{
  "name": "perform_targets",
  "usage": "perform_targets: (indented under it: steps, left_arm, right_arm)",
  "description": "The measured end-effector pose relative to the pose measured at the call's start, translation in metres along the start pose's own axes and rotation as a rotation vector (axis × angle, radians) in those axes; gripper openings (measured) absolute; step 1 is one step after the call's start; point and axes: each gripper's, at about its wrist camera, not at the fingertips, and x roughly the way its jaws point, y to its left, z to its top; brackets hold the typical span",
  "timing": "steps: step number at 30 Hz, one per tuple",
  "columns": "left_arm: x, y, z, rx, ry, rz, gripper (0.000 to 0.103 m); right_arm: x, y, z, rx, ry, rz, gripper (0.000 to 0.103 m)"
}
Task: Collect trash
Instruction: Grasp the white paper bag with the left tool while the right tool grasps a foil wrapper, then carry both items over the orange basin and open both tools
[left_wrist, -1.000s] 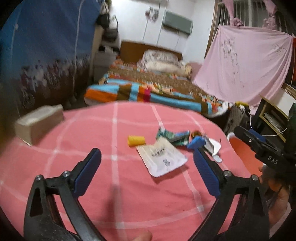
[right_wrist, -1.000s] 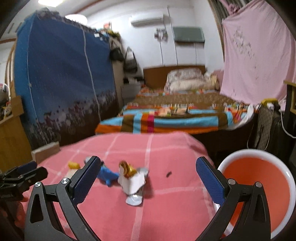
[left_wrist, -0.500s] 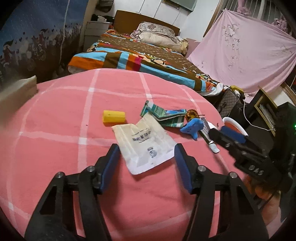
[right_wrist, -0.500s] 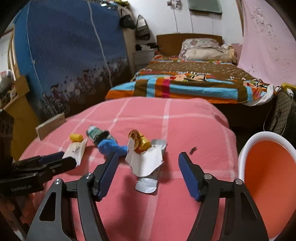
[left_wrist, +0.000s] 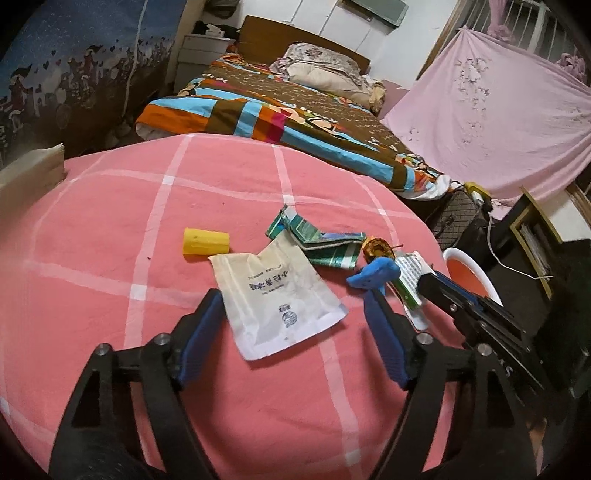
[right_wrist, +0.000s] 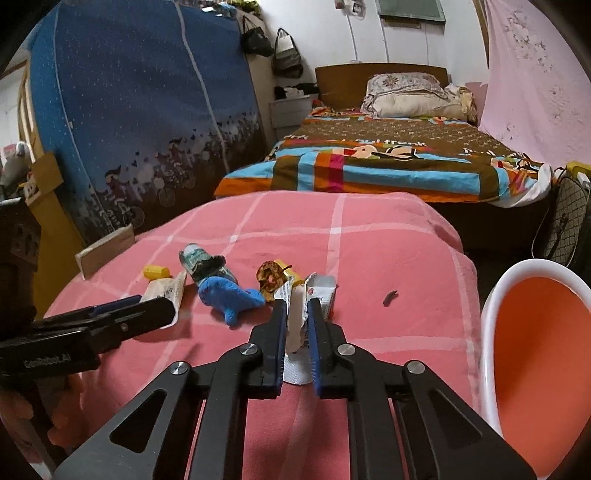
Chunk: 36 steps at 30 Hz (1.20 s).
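Note:
Trash lies on a pink checked tablecloth (left_wrist: 110, 206). A white paper packet (left_wrist: 277, 291) lies between the open fingers of my left gripper (left_wrist: 291, 306), low over the cloth. Beyond it are a yellow cap (left_wrist: 205, 240), a green folded wrapper (left_wrist: 317, 240), a brown apple core (left_wrist: 376, 248) and a blue toy whale (left_wrist: 375, 275). My right gripper (right_wrist: 297, 310) is nearly shut around a white torn wrapper (right_wrist: 295, 317) with a foil piece (right_wrist: 295, 371) beneath. The whale (right_wrist: 225, 293) lies to its left.
An orange bin with a white rim (right_wrist: 539, 354) stands at the table's right edge. A tissue box (left_wrist: 29, 177) sits at the table's far left. A bed (right_wrist: 388, 155) and a blue wardrobe (right_wrist: 129, 110) lie beyond.
Both grippers have moved down and forward to the trash. The left has narrowed around the paper packet. The right has closed from wide open onto the white wrapper.

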Motion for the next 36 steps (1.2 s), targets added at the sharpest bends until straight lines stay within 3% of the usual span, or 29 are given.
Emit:
perform_targets:
  steps: [7,8,10,11,12,13,25,36]
  left_arm:
    - [0.010,-0.007,0.000,0.045,0.018,0.112,0.053]
    - [0.009,-0.006,0.000,0.045,0.016,0.117,0.044]
    - [0.009,-0.004,0.000,0.039,0.019,0.108,0.039]
    - [0.007,-0.002,0.000,0.036,0.016,0.107,0.032]
    - [0.007,0.000,-0.001,0.032,0.012,0.129,0.003]
    - [0.008,0.001,-0.002,0.033,0.021,0.139,0.001]
    - [-0.007,0.008,-0.010,-0.005,-0.009,0.055,0.000]
    - [-0.051,-0.019,-0.020,0.126,-0.234,0.017,0.000]
  right_arm:
    - [-0.002,-0.005,0.001,0.018,-0.013,0.012,0.008]
    - [-0.002,-0.004,0.001,0.016,-0.016,0.014,0.007]
    - [-0.005,-0.003,0.000,0.010,-0.028,0.014,0.007]
    - [-0.006,-0.003,0.000,0.008,-0.035,0.014,0.007]
    - [-0.007,-0.003,0.000,0.007,-0.040,0.014,0.007]
    - [-0.009,-0.002,0.000,0.005,-0.047,0.013,0.006]
    - [-0.026,-0.004,-0.001,0.005,-0.121,0.021,0.006]
    - [-0.058,-0.003,-0.007,-0.019,-0.272,0.030,0.006]
